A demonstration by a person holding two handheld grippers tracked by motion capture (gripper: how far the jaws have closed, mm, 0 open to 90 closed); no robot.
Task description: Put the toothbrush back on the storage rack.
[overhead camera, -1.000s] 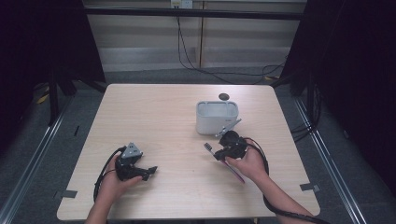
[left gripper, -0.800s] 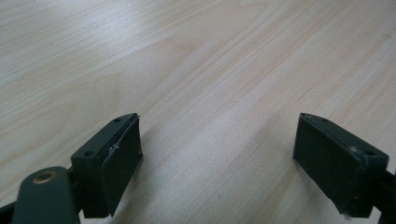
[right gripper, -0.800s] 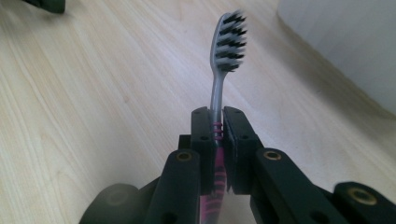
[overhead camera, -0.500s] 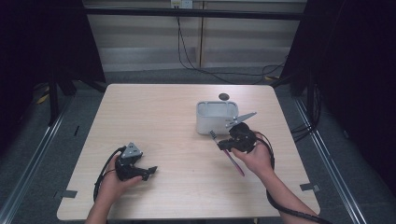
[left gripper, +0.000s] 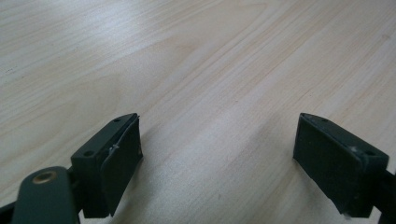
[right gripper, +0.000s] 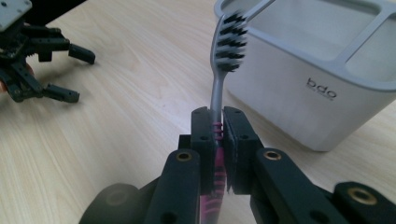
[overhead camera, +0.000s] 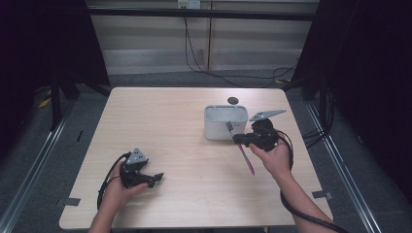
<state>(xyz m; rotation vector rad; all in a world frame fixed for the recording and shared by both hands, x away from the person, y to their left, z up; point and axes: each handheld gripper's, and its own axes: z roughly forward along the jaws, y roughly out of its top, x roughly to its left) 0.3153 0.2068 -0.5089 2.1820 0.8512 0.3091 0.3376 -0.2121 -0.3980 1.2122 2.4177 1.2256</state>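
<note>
Here the right gripper (right gripper: pixel 215 133) pinches one toothbrush (right gripper: pixel 219 88) at its pink grip — the long axis runs on past the jaws, bristled head leading, just short of the holder (right gripper: pixel 299 88) rim. One holder, several compartments. The left gripper (overhead camera: pixel 154 178) rests well away from the holder, its jaws spread and gripping nothing. The right is far nearer.

Overhead view; two close claw-mounted views
</note>
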